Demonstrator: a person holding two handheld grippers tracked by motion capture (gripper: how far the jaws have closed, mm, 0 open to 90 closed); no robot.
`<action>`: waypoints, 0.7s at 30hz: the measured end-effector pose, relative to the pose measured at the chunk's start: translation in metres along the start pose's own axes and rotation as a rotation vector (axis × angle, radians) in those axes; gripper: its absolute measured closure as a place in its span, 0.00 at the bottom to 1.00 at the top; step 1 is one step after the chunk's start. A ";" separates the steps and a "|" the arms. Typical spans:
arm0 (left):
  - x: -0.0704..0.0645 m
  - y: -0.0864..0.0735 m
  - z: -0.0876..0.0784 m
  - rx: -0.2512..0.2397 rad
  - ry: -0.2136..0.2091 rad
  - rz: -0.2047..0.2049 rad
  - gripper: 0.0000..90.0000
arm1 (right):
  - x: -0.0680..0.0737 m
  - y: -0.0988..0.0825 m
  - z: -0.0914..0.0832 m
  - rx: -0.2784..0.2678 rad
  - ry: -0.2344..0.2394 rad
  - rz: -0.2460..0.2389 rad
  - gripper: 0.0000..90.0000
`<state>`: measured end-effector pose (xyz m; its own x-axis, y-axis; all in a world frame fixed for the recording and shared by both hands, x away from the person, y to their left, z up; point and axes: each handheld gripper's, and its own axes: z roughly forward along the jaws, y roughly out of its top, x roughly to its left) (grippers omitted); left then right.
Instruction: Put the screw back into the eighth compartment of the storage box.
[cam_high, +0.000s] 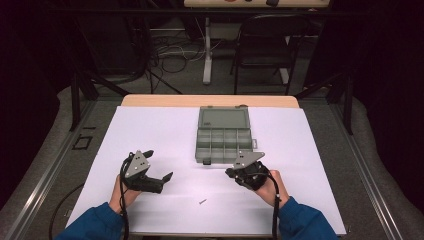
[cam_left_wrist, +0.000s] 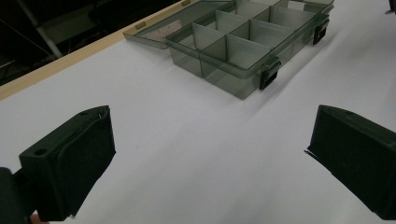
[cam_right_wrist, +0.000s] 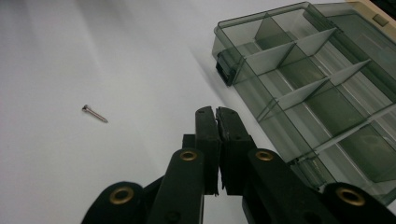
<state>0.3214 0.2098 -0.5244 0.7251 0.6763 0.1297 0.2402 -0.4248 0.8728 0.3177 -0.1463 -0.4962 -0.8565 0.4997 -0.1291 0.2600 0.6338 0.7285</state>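
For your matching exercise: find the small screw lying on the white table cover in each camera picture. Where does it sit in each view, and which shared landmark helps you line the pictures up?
High view: the screw lies low in the middle, between the two grippers.
Left gripper view: the screw is not in it.
Right gripper view: the screw lies at the left, apart from the shut fingers.
Shared landmark: the open compartment box.

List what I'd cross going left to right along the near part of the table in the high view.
Left gripper, jaws open → small screw lying loose on the white sheet → right gripper, jaws shut, with nothing between them.
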 end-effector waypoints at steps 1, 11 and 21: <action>0.000 0.000 0.000 0.000 -0.003 -0.003 0.00 | -0.001 0.000 -0.001 -0.004 -0.005 0.007 0.98; 0.000 0.000 0.000 -0.001 0.000 0.001 0.00 | -0.010 -0.002 -0.005 -0.014 -0.026 0.025 0.98; 0.000 0.000 0.000 0.000 -0.003 0.000 0.00 | -0.017 -0.003 -0.008 -0.009 -0.042 0.040 0.98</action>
<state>0.3218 0.2099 -0.5245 0.7267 0.6748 0.1283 0.2404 -0.4248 0.8728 0.3278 -0.1608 -0.4910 -0.8262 0.5487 -0.1281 0.2889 0.6077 0.7398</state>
